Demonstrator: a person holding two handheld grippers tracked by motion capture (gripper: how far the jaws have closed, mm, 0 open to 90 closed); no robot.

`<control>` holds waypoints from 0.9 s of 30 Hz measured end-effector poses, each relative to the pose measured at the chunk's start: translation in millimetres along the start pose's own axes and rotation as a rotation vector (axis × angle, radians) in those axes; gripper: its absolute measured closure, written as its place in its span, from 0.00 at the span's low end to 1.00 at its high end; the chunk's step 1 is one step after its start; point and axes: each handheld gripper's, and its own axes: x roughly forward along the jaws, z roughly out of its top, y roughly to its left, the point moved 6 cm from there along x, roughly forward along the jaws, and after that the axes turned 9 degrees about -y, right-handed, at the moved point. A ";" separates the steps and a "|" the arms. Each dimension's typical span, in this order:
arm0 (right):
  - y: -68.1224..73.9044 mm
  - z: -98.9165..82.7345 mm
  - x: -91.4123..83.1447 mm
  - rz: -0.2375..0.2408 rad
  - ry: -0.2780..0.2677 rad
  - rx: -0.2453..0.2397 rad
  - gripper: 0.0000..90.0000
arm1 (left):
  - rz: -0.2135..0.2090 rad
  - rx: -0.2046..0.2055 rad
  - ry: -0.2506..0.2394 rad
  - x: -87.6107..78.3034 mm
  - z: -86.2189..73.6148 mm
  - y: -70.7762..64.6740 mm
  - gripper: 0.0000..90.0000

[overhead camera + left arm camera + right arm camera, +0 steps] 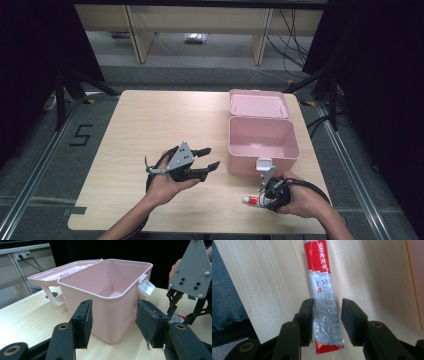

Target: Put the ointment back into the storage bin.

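Observation:
A red and silver tube [322, 277] lies flat on the wooden table [150, 125] near its front edge, close to the pink box [247, 160]. My right gripper [327, 312] hangs over the tube's crimped end, open, one jaw on each side and the pads not pressing. From above, that gripper [261, 201] points left at the tube [248, 200]. My left gripper [214, 157] is held above the table's middle, open and with nothing in it, aimed at the box [75, 293]. The grey plate [192, 270] of the right gripper shows at the right edge of the left gripper view.
The pink box stands open on the right half of the table, its lid [259, 104] folded back behind it and a white latch [264, 164] on the front wall. The table's front edge [242, 302] runs close beside the tube, with dark floor beyond.

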 end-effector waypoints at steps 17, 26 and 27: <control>-1.3 2.9 9.3 0.032 0.026 -0.052 0.75 | -0.006 0.002 0.013 0.6 -3.8 -0.4 0.52; -1.7 5.4 12.4 0.056 0.041 -0.077 0.76 | -0.010 -0.001 0.015 1.0 -4.5 -1.0 0.52; -1.9 5.5 12.3 0.058 0.042 -0.076 0.77 | -0.010 -0.001 0.015 1.0 -4.5 -1.0 0.52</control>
